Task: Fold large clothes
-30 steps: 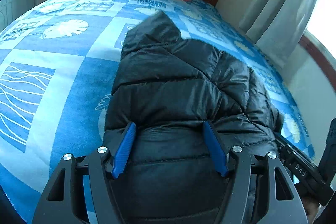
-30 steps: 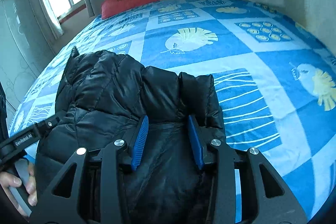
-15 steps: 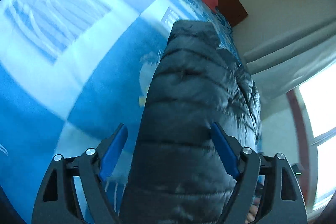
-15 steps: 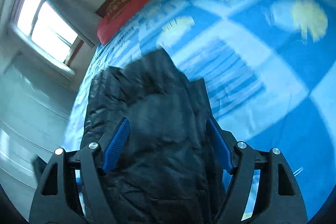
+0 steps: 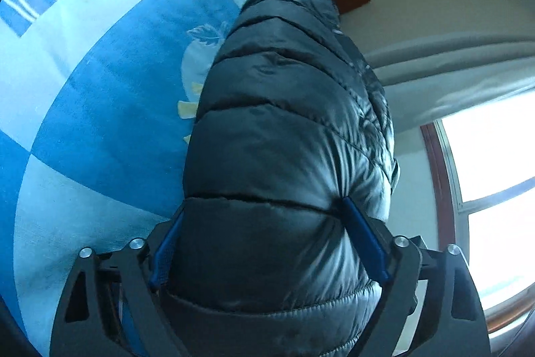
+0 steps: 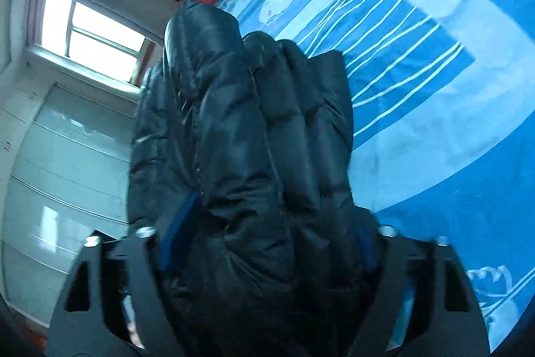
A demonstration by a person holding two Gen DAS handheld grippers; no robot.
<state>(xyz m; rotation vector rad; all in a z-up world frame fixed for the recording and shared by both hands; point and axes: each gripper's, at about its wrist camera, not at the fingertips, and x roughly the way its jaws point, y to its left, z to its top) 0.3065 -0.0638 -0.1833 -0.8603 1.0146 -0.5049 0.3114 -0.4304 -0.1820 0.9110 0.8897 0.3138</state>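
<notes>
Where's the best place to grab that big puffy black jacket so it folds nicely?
Grip the black jacket at its near edge, one gripper toward each side, coming in low from the edge nearest you. The quilted panels bulge thickly there, so wide jaws around a whole padded roll probably hold better than a pinch on the slippery shell.

Both wrist views tilted, close over jacket (image 5: 287,156); share bed (image 5: 100,89).

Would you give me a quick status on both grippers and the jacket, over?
Left gripper and right gripper each clamped on thick folds of the black puffer jacket. Jacket bunched over the blue bedspread. Nothing in the way.
</notes>
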